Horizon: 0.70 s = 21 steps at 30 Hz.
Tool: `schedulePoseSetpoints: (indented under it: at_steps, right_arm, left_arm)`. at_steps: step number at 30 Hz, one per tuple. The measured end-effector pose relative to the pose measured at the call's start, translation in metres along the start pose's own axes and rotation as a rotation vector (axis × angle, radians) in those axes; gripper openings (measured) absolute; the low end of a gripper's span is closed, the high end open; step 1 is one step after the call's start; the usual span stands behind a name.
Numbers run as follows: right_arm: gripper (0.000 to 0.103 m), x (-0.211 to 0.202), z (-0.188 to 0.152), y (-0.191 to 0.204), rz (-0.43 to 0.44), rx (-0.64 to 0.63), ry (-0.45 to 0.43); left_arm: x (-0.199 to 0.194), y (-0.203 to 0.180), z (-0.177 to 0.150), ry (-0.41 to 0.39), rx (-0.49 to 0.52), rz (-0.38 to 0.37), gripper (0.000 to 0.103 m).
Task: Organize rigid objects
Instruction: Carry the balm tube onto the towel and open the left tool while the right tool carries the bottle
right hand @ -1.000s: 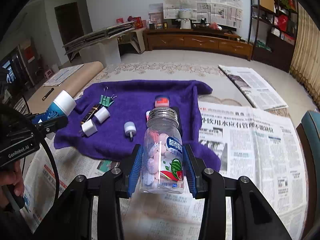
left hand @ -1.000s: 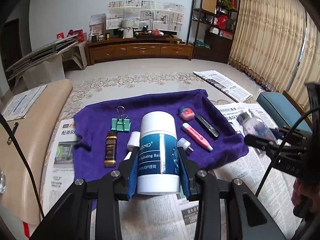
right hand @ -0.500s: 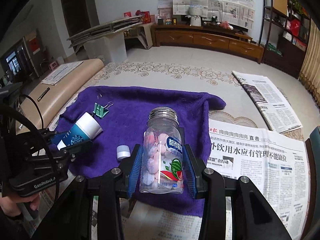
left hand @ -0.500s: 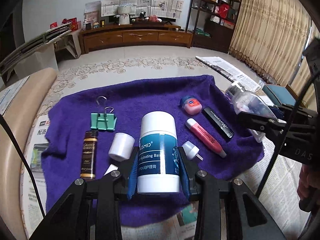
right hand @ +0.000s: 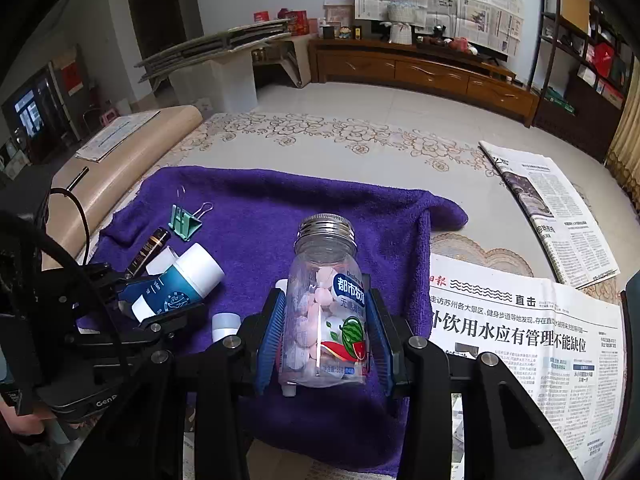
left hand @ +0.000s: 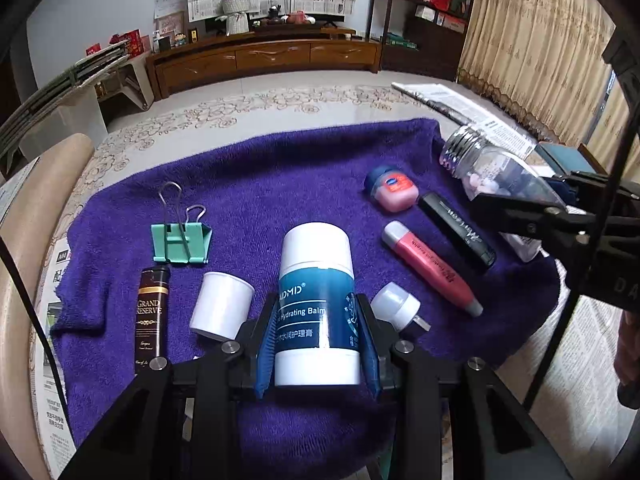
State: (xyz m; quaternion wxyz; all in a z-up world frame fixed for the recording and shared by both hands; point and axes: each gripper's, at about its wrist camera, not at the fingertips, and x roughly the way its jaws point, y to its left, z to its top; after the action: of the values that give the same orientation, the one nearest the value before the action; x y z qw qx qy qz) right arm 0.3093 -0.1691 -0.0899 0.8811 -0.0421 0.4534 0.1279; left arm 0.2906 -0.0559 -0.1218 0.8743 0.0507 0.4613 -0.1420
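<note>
My left gripper [left hand: 318, 344] is shut on a white and teal balm tube [left hand: 316, 300], held over the purple towel [left hand: 280, 176]. My right gripper [right hand: 326, 332] is shut on a clear candy jar [right hand: 326, 300] with a silver lid, above the towel's right part; the jar also shows in the left wrist view [left hand: 492, 176]. On the towel lie a green binder clip [left hand: 180, 238], a brown tube [left hand: 150, 312], a white cap [left hand: 220, 306], a small white cap [left hand: 396, 306], a red lip tube [left hand: 430, 268], a black tube [left hand: 458, 232] and a pink balm pot [left hand: 394, 188].
Newspapers [right hand: 520, 332] cover the floor to the right of the towel, with another paper [right hand: 548, 204] further off. A tan rolled mat [right hand: 120, 168] lies at the left. A wooden TV cabinet [right hand: 420, 72] stands along the far wall.
Both grippers have moved forward over the towel with their objects still held. The candy jar has come closer to the towel's right side beside the black tube.
</note>
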Motion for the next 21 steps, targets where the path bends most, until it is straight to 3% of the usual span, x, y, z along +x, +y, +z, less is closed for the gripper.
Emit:
schedulePoseSetpoints:
  at_steps: [14, 18, 21]
  right_arm:
    - [0.041, 0.002, -0.004, -0.005, 0.004, -0.011, 0.012]
    - [0.041, 0.004, 0.0, -0.006, 0.013, -0.006, 0.015]
    - [0.041, 0.007, 0.006, -0.006, 0.033, 0.003, 0.014]
  left_arm:
    - [0.004, -0.006, -0.002, 0.021, 0.065, 0.037, 0.036]
    - [0.004, -0.002, -0.002, 0.025, 0.046, 0.054, 0.062]
    - [0.001, -0.002, -0.006, 0.015, 0.057, 0.043, 0.063]
